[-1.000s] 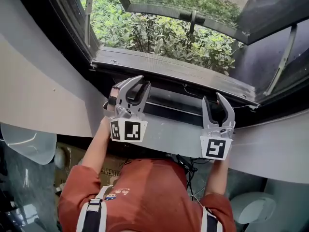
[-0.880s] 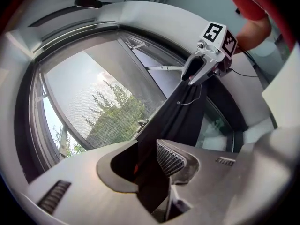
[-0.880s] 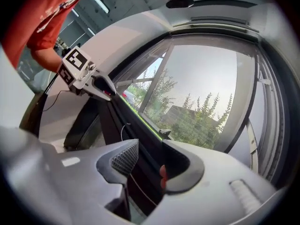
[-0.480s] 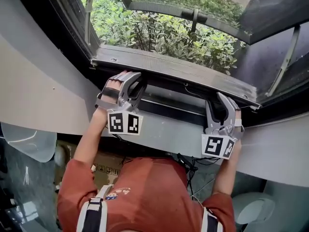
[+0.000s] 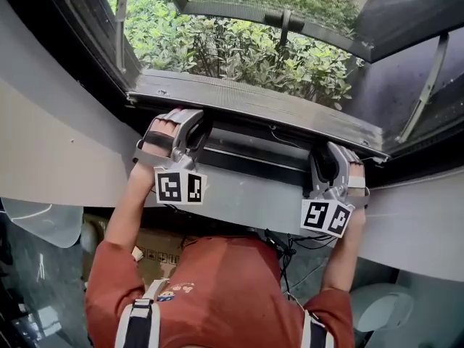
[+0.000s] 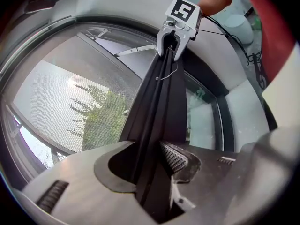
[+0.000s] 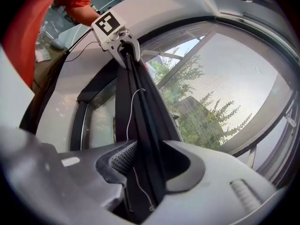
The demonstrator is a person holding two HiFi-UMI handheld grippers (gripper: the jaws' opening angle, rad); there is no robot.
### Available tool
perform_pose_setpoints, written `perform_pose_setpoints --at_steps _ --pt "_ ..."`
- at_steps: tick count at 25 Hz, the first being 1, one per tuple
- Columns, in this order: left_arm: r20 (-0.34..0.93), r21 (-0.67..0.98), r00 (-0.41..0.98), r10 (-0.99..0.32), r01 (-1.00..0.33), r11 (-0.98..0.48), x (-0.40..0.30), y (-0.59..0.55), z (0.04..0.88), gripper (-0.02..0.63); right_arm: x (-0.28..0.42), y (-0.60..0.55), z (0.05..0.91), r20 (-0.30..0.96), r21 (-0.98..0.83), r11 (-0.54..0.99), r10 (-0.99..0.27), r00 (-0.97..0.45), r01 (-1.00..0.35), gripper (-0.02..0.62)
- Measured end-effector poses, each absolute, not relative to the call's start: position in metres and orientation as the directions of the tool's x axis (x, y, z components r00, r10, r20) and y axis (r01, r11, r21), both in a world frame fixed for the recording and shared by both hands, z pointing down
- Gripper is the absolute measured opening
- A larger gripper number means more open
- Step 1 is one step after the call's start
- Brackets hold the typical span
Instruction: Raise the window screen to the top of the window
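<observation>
Left gripper point(image 5: 185, 127): jaws closed onto the dark bottom bar point(image 5: 254, 106) of the window screen, near its left end, with the ribbed pad point(image 6: 174, 157) pressed against the bar's side. Right gripper point(image 5: 334, 162): same clamp, near the bar's right end. The 2 grippers are well apart along the bar. Bar lies near the bottom edge of the window opening. Mesh point(image 6: 56, 93) shows beside the bar in both gripper views. Thin cord point(image 7: 132, 108) runs along the bar. Green shrubs point(image 5: 239, 49) outside
</observation>
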State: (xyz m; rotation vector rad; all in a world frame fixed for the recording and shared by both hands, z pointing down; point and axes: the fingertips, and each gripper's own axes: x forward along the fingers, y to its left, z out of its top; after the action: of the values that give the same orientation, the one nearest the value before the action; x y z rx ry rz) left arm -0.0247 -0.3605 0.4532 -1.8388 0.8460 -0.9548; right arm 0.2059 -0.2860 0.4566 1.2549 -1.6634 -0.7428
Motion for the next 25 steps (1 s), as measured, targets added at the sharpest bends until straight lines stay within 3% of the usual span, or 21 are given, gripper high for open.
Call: perform_pose_setpoints --at_steps 10,25 --pt "0.329 -0.866 0.529 -0.782 -0.161 -0.473 -0.024 -0.3576 0.452 0.15 0.2056 -0.2846 0.4579 0.317 0.847 0.325 -0.944 -0.092 -0.421 0.184" --pt "0.297 -0.875 0.541 -0.787 -0.175 -0.451 -0.0245 -0.3573 0.4566 0.141 0.2039 -0.2821 0.461 0.294 0.836 0.32 -0.947 -0.127 -0.446 0.181"
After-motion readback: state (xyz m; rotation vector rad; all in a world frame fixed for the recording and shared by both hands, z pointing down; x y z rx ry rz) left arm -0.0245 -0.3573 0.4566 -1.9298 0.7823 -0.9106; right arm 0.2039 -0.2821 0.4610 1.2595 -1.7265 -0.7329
